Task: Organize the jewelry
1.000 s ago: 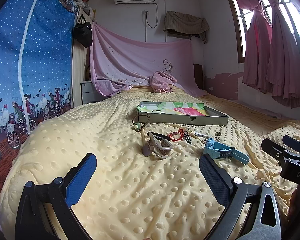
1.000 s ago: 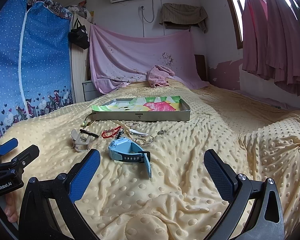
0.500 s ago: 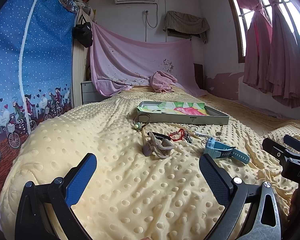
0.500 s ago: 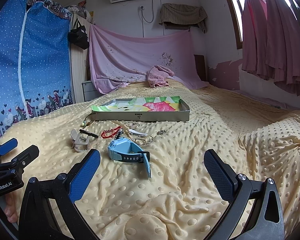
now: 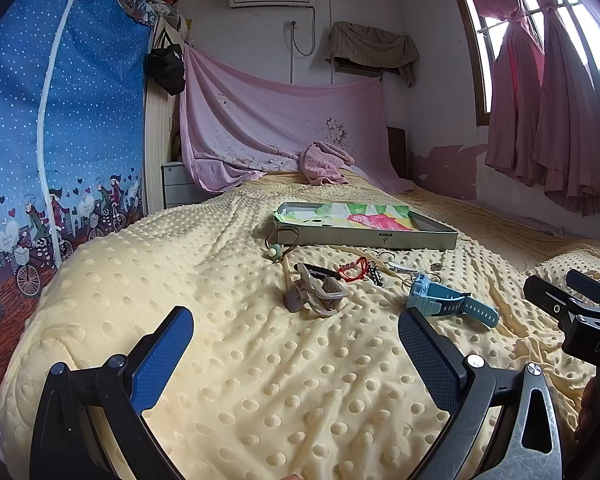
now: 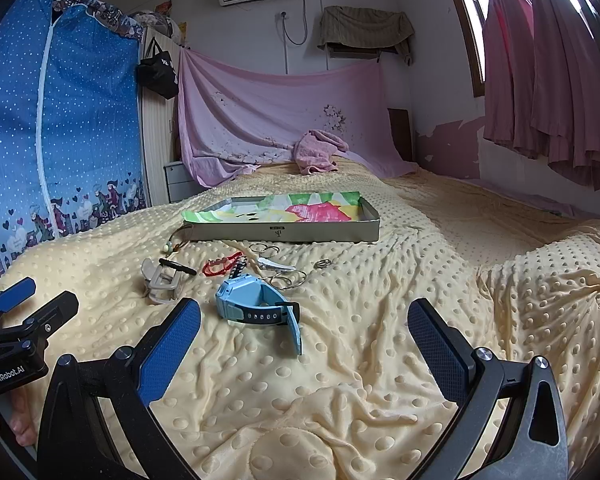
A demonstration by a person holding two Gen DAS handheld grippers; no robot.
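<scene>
Jewelry lies scattered on a yellow dotted bedspread in front of a shallow grey tray with a colourful lining. A light blue watch, a beige hair claw clip, a red bead bracelet, a cord necklace with a green bead, metal rings and a silver clip lie there. My left gripper is open and empty, short of the claw clip. My right gripper is open and empty, just short of the watch.
A pink towel lies at the far end of the bed under a hanging pink sheet. A blue fabric wardrobe stands at the left. Curtains hang at the right. The bedspread is wrinkled near the right gripper.
</scene>
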